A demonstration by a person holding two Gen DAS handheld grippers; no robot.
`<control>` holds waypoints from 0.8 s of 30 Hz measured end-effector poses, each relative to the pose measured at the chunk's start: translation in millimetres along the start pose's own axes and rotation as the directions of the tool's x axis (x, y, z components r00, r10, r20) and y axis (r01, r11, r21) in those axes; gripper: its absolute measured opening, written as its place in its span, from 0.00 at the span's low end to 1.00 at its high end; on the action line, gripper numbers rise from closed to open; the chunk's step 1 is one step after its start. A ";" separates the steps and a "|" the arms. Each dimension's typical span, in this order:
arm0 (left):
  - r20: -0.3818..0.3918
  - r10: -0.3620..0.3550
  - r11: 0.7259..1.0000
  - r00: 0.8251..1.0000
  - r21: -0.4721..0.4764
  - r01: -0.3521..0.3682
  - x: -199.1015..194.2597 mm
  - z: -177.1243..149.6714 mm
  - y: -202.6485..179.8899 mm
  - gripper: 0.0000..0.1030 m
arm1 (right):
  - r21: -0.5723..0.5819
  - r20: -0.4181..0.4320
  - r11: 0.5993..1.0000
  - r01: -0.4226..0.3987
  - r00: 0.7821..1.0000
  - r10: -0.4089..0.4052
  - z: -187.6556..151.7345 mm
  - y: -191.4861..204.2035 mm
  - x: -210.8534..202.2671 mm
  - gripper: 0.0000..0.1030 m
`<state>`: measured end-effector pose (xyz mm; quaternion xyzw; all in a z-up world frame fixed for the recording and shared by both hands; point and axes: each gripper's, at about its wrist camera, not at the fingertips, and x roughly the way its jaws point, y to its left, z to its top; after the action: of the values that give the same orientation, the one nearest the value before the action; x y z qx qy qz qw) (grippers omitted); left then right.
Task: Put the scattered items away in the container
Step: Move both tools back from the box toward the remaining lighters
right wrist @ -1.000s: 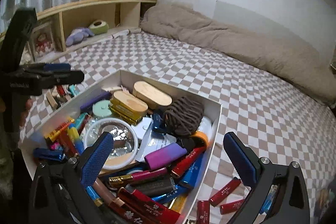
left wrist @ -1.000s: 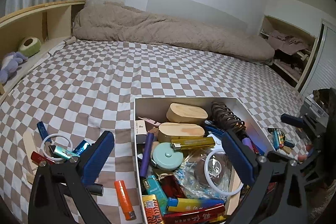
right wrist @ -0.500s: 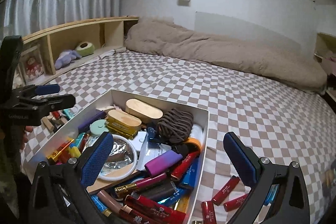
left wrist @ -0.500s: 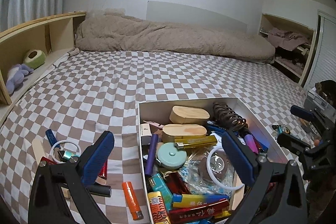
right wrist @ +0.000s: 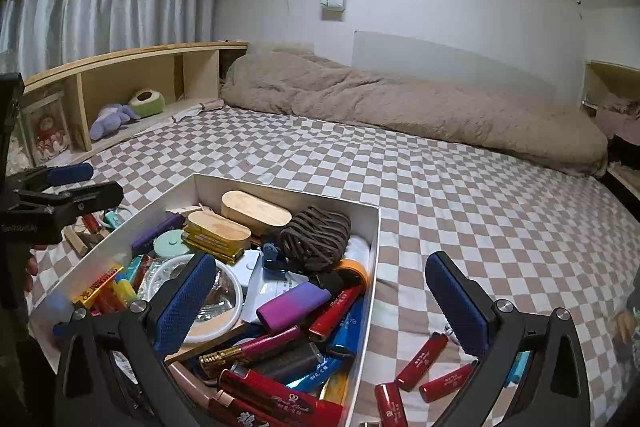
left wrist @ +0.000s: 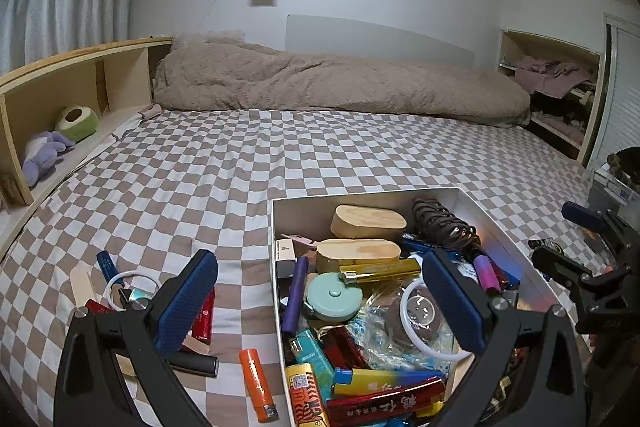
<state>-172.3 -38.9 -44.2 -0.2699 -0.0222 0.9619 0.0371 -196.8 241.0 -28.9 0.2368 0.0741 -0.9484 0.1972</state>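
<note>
A white box on the checked bed holds several lighters, wooden cases, a coiled cord and a teal tape measure. My left gripper hangs open over the box's left wall, empty. Left of the box lie an orange lighter, a red lighter, a black tube and a white ring. My right gripper is open and empty above the box's right wall. Three red lighters lie on the sheet to the right of the box.
A beige duvet is bunched along the far wall. A wooden shelf with plush toys runs along the left side. A closet shelf with clothes stands at the right. The checked sheet stretches beyond the box.
Both grippers have lifted and tilted up, so more of the wall and room shows. Both stay open and empty. The box and loose items have not moved.
</note>
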 end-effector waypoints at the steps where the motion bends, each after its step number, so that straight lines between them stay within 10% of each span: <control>1: -0.002 0.007 1.000 1.000 0.006 -0.007 0.2 -0.9 -0.1 1.00 | 0.003 0.003 1.000 0.000 1.000 0.000 -0.2 -0.6 -0.3 1.00; 24: -0.036 0.020 0.999 0.999 0.034 -0.019 7.3 -18.5 -4.4 1.00 | 0.038 0.006 0.999 0.003 1.000 -0.004 -10.1 -9.2 -3.3 1.00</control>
<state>-168.6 -33.4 -63.5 -0.2869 -0.0027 0.9574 0.0328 -193.7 252.9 -35.8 0.2375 0.0557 -0.9507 0.1912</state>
